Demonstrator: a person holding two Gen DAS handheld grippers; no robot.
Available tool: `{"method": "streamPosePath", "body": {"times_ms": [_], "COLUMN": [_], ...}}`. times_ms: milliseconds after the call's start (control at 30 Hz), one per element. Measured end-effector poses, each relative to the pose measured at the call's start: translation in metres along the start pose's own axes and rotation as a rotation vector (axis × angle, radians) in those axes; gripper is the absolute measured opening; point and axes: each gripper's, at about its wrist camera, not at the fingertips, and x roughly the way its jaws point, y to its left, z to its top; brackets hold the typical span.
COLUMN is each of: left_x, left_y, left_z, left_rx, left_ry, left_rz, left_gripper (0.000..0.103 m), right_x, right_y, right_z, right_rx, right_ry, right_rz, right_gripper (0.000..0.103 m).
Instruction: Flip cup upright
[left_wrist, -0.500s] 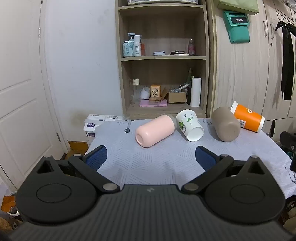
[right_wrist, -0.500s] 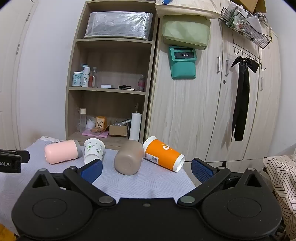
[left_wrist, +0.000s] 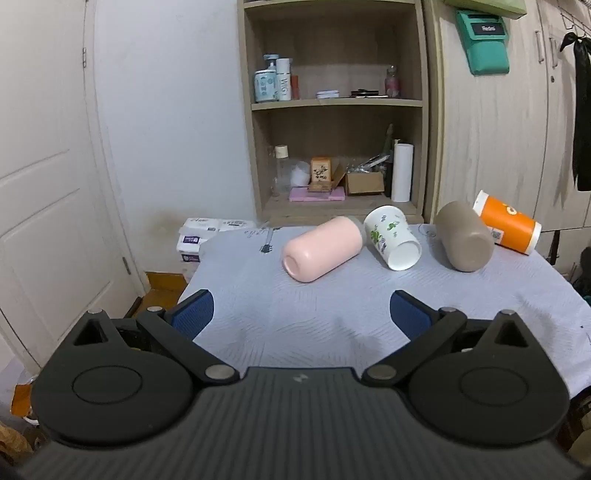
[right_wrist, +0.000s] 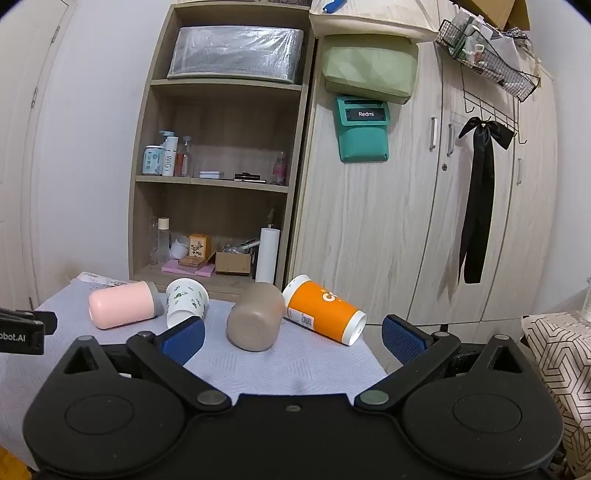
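Several cups lie on their sides in a row on the table: a pink cup (left_wrist: 322, 248) (right_wrist: 123, 304), a white paper cup with green print (left_wrist: 393, 236) (right_wrist: 185, 302), a taupe cup (left_wrist: 464, 236) (right_wrist: 256, 320) and an orange paper cup (left_wrist: 508, 222) (right_wrist: 324, 309). My left gripper (left_wrist: 301, 314) is open and empty, short of the pink cup. My right gripper (right_wrist: 293, 338) is open and empty, with the taupe and orange cups beyond its fingers. The left gripper's body (right_wrist: 22, 330) shows at the right wrist view's left edge.
A light patterned cloth (left_wrist: 295, 310) covers the table. A wooden shelf unit (left_wrist: 332, 110) with bottles and boxes stands behind it, next to wardrobe doors (right_wrist: 424, 221). Tissue packs (left_wrist: 207, 236) lie beyond the table's left corner. A white door (left_wrist: 48, 184) is at left.
Both grippers have shifted slightly; the cups appear a little further right in the left wrist view. All cups lie as before. Both grippers stay open.
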Motion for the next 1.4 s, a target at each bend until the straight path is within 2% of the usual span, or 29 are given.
{"method": "streamPosePath", "body": {"times_ms": [133,300,867,1400], "left_x": [0.001,-0.005,-0.008,-0.01], "left_y": [0.004,0.011,0.029,0.031], "left_z": [0.0,0.001,0.001,0.0], "left_rx": [-0.01,-0.037,-0.091,-0.062], "left_ry": [0.008,0.001,0.034,0.044], "left_rz": [0.003,-0.028,-0.037,-0.027], "left_gripper": [0.103,0.103,0.103,0.103], "right_x": [-0.002,-0.001,-0.003,-0.003], "right_y": [0.001,-0.001,0.002,0.003], "right_z": [-0.002,-0.002,0.0,0.0], "right_rx": [-0.004,0.013,0.004,0.001], "right_ry": [-0.014,-0.003,0.006,0.013], "right_rz": [0.009,0.031,0.029,0.032], "right_gripper": [0.103,0.103,0.103,0.103]}}
